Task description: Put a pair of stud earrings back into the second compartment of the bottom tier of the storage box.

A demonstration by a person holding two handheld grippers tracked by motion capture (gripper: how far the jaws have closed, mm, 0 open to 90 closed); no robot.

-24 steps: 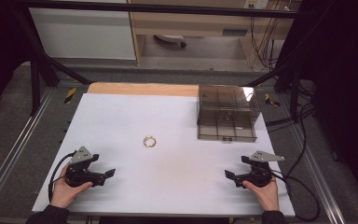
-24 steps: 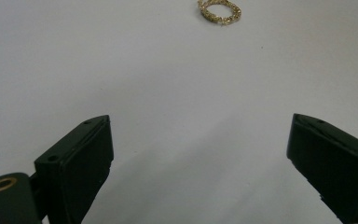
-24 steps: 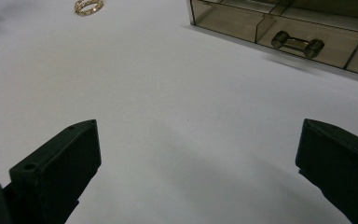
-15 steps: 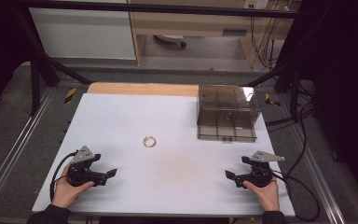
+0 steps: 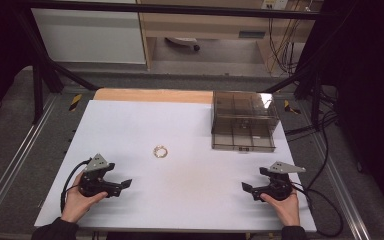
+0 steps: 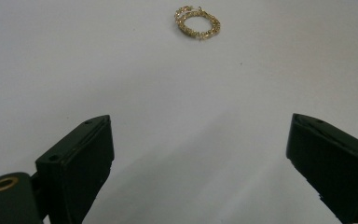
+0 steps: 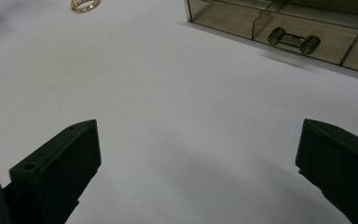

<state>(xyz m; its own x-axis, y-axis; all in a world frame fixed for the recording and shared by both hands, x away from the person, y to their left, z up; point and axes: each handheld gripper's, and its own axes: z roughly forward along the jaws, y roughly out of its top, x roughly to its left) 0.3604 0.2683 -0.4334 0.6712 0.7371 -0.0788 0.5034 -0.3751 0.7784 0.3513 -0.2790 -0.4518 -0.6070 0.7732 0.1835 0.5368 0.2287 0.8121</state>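
Observation:
A small gold chain bracelet lies coiled on the white table, near the middle; it appears ahead in the left gripper view and at the top left of the right gripper view. My left gripper rests at the near left, a hand around it, jaws wide apart and empty. At the near right my right gripper is open too, nothing between its jaws. A smoky clear drawer box stands at the back right, its small knob handle facing me.
A wooden strip runs along the table's far edge. Black frame bars and cables flank the table. Bare white surface lies between the grippers and the bracelet.
The left gripper has shifted slightly forward and right. The right gripper, bracelet and box stay put.

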